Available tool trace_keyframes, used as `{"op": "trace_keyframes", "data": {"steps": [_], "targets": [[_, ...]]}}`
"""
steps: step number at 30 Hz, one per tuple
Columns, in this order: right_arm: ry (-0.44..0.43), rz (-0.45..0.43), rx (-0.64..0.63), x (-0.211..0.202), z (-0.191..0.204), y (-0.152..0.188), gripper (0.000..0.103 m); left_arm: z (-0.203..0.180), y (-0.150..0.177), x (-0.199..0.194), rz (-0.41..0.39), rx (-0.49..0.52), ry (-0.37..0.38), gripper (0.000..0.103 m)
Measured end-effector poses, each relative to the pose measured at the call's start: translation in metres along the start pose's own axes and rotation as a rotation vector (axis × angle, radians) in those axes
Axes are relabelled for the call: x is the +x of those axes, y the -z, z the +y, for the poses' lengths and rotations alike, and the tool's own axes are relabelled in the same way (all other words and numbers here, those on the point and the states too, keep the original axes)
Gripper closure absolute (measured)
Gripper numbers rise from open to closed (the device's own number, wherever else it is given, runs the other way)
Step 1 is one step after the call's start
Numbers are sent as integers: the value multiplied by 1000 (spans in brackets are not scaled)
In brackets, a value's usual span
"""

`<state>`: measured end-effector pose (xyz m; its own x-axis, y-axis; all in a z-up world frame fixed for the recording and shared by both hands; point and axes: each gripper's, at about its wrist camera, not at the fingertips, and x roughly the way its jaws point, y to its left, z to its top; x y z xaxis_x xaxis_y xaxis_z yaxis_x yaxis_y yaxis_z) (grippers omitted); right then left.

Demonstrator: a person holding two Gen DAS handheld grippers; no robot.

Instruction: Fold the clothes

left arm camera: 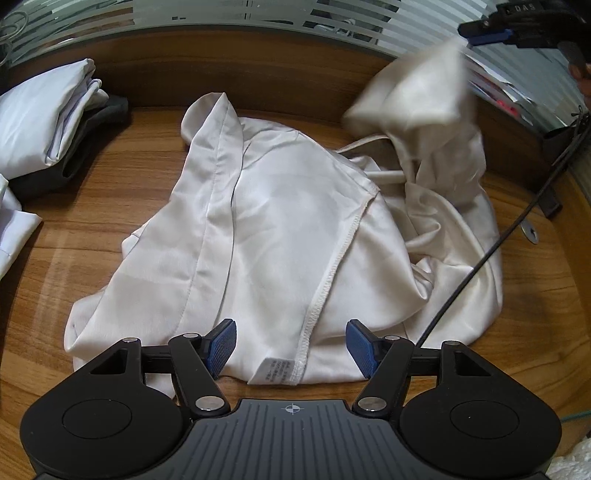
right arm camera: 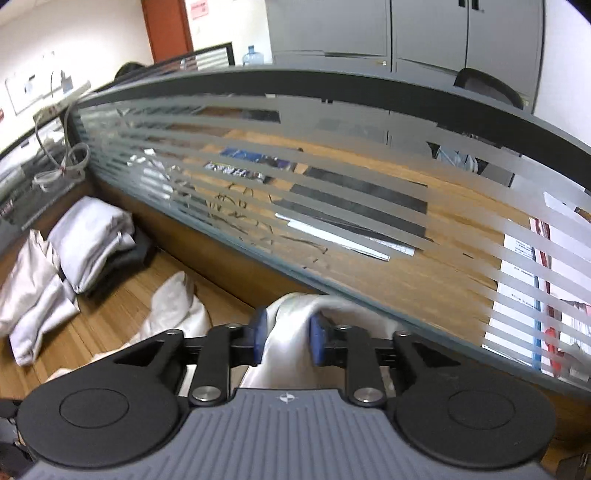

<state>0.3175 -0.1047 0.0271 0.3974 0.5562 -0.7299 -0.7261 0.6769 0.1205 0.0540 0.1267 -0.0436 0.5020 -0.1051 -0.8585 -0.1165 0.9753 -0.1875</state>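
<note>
A white satin garment [left arm camera: 280, 221] lies spread and rumpled on the wooden desk [left arm camera: 110, 177], its hem and care label [left arm camera: 271, 371] nearest me. My left gripper [left arm camera: 291, 325] hovers over that hem, open, with a blue pad on each side of the side seam. The garment's right part [left arm camera: 417, 96] is lifted in a blurred bunch up to my right gripper [left arm camera: 484, 33] at the top right. In the right wrist view the right gripper [right arm camera: 288, 321] is high above the desk. Its jaws stand apart with a fold of the white fabric [right arm camera: 291, 332] loosely between them.
Folded white and dark clothes [left arm camera: 40, 122] are stacked at the back left, also seen as a pile [right arm camera: 92, 240]. A striped glass partition [right arm camera: 332, 184] runs along the desk's far edge. A black cable [left arm camera: 480, 258] crosses the garment's right side.
</note>
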Motion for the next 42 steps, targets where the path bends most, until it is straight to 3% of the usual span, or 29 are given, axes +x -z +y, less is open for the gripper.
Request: {"op": "trace_keyframes", "data": {"steps": [4, 10, 18, 32, 33, 34, 35, 37, 40, 42], "targets": [[17, 19, 23, -10, -10, 27, 70, 1, 2, 3, 8, 3, -8, 33], [89, 116, 61, -18, -41, 99, 66, -1, 9, 8, 42, 13, -22, 33], [181, 213, 111, 3, -93, 176, 66, -6, 14, 14, 70, -8, -54, 33], [169, 258, 77, 94, -127, 176, 65, -10, 17, 24, 112, -5, -126, 33], [155, 261, 82, 98, -130, 177, 70, -10, 16, 25, 109, -5, -134, 33], [150, 258, 87, 96, -130, 177, 87, -11, 16, 27, 106, -6, -142, 33], [148, 252, 91, 94, -131, 177, 96, -11, 15, 29, 102, -4, -149, 34], [142, 242, 101, 89, -132, 178, 99, -11, 14, 34, 98, 7, -173, 36], [152, 222, 127, 71, -133, 182, 99, -12, 11, 41, 111, 26, -186, 61], [168, 206, 155, 53, -133, 186, 100, -11, 8, 43, 104, 22, -178, 85]]}}
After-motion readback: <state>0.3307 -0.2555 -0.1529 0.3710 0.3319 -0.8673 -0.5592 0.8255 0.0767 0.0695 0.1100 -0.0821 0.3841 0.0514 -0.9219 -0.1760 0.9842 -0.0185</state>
